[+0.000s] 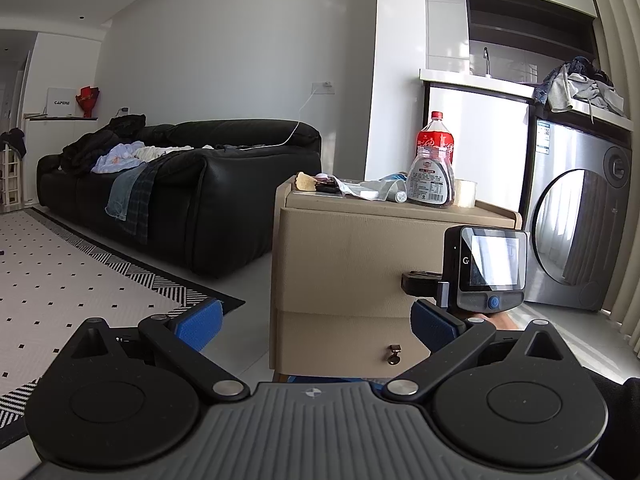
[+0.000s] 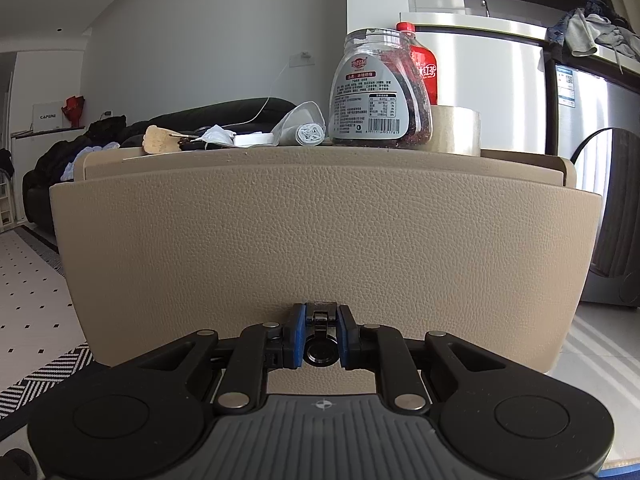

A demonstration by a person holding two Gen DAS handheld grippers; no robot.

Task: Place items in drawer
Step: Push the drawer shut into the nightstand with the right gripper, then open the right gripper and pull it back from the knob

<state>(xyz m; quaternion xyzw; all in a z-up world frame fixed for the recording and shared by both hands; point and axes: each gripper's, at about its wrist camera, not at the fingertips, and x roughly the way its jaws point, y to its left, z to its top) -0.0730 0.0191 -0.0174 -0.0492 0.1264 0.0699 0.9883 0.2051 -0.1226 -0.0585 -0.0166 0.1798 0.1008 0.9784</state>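
While the left claw (image 1: 316,320) hangs wide open and empty in front of the beige nightstand (image 1: 340,264), the right claw (image 2: 320,338) is pinched narrow around the small dark drawer handle (image 2: 319,330) low on the upper drawer front (image 2: 312,232), its blue pads (image 2: 296,336) pressing the handle from both sides. Seen from the left wrist, the right claw's camera unit (image 1: 490,268) sits right against that upper drawer front, and the lower drawer (image 1: 344,344) below it carries its own little handle (image 1: 395,354) and looks closed. The upper drawer front stands slightly forward of the nightstand body in the right wrist view, though how far it is out I cannot tell. On top of the nightstand sit the things to be stored: a clear plastic jar (image 2: 380,92) of dark dried fruit near the right end, a roll of clear tape (image 2: 456,130) just right of the jar, a red-capped soda bottle (image 2: 420,60) behind the jar, a rolled plastic bag (image 2: 310,134) just left of the jar, and a flat tan piece (image 2: 158,140) at the left end. A black sofa (image 1: 192,184) strewn with clothes lies left of the nightstand, and a washing machine (image 1: 580,216) stands to its right.
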